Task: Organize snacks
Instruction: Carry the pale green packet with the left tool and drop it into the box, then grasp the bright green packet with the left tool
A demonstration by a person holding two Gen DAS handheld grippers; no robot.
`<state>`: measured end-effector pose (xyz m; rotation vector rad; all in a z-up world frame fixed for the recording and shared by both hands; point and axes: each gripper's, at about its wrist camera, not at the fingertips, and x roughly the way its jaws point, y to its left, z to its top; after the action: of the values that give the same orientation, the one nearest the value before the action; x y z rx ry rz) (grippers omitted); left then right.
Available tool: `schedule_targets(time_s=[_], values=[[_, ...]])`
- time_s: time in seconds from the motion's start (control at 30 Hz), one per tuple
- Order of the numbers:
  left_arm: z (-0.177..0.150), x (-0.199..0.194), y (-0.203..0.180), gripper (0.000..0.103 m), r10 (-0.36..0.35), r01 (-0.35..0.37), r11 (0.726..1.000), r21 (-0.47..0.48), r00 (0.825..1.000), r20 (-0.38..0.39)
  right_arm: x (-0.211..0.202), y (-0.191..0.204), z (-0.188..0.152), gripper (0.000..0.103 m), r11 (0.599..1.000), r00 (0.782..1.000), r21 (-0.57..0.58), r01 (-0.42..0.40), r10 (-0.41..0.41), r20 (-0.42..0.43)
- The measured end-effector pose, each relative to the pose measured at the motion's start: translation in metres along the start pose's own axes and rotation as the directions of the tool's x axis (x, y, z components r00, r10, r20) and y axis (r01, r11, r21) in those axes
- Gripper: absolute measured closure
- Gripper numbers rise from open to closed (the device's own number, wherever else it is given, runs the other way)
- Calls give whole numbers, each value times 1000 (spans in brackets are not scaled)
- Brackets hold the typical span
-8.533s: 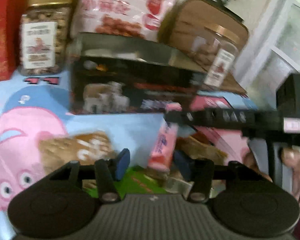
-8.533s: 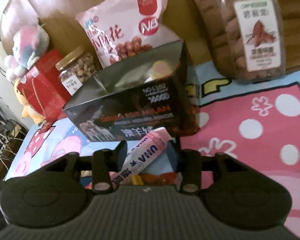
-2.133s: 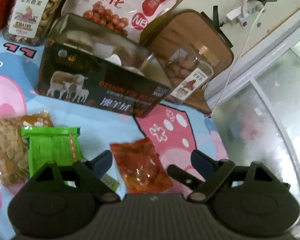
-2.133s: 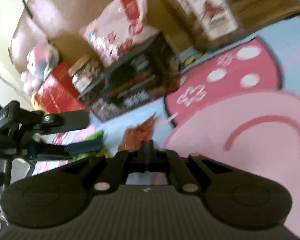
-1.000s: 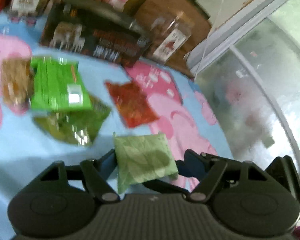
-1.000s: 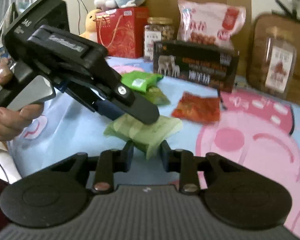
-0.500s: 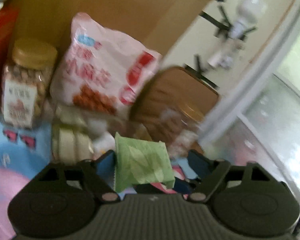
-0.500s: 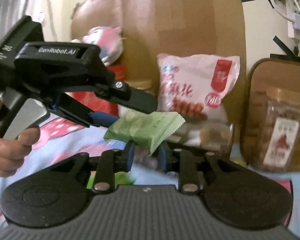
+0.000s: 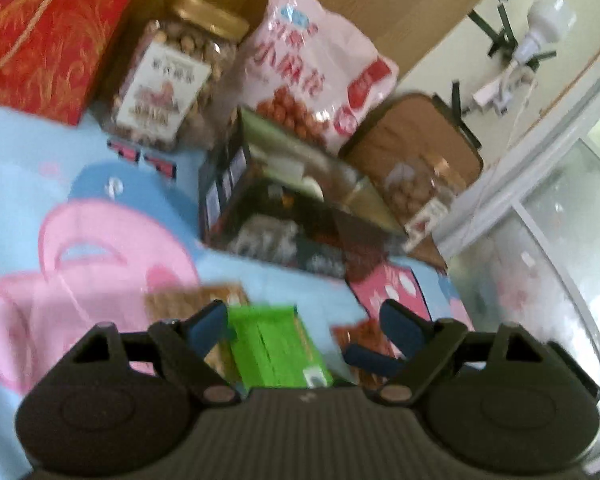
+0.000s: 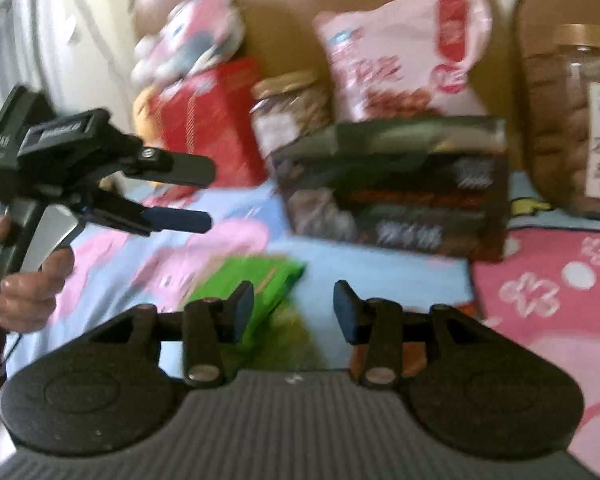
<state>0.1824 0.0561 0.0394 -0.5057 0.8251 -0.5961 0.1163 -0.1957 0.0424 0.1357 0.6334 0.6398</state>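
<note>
A dark open box [image 9: 300, 220] with snacks inside stands on the cartoon-print cloth; it also shows in the right wrist view [image 10: 400, 192]. My left gripper [image 9: 304, 320] is open and empty above a bright green packet [image 9: 272, 344]. My right gripper [image 10: 294, 308] is open and empty over the same green packet [image 10: 256, 280]. A red packet [image 9: 364, 336] lies near the left gripper's right finger. A packet of seeds [image 9: 188, 300] lies to the left. The left gripper [image 10: 192, 192] shows open in the right wrist view.
Behind the box stand a jar of nuts [image 9: 172, 76], a pink snack bag [image 9: 316, 64], a red gift bag [image 9: 48, 36] and a second jar [image 10: 576, 120]. A plush toy [image 10: 192, 36] sits at the back. A glass door [image 9: 540, 260] is to the right.
Both grippers held the pale green packet half a second ago. Now both are open, the packet is gone from them, and both views have dropped back toward the cloth.
</note>
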Motion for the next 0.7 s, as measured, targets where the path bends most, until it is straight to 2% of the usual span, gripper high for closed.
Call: schedule_targets(time_s=[0.1,0.23,0.3,0.33,0.37,0.4,0.43,0.47,0.53,0.7], values=[[-10,5,-4,17,-12,12,1000,15,1000,-17,7,13,-1,47,999,1000,-54,2,-3,-19],[-22,16,3,19,20,-20,1000,2,998,-56,23,16,2,47,998,999,-63,-12,10,-44],[-29,17,4,20,21,-20,1000,17,999,-35,32,19,2,47,996,998,-86,-17,12,-61],[-31,17,3,30,25,-24,999,22,999,-34,36,19,0,47,996,997,-79,-34,29,-71],[-32,16,4,41,27,-26,999,22,999,-37,37,21,0,48,996,997,-80,-37,32,-65],[-31,15,5,44,28,-28,1000,9,999,-43,37,23,0,51,995,998,-92,-36,31,-59],[-30,14,6,45,22,-23,1000,-9,999,-44,36,24,0,59,995,998,-98,-36,30,-56],[-28,12,6,45,14,-15,1000,-20,999,-42,36,25,1,64,995,998,-96,-42,37,-56],[-25,5,1,45,1,-1,1000,-8,1000,-20,31,29,1,69,994,998,-100,-45,40,-43],[-9,-5,-18,45,-33,32,999,27,999,33,13,34,13,72,995,998,-97,-22,27,53]])
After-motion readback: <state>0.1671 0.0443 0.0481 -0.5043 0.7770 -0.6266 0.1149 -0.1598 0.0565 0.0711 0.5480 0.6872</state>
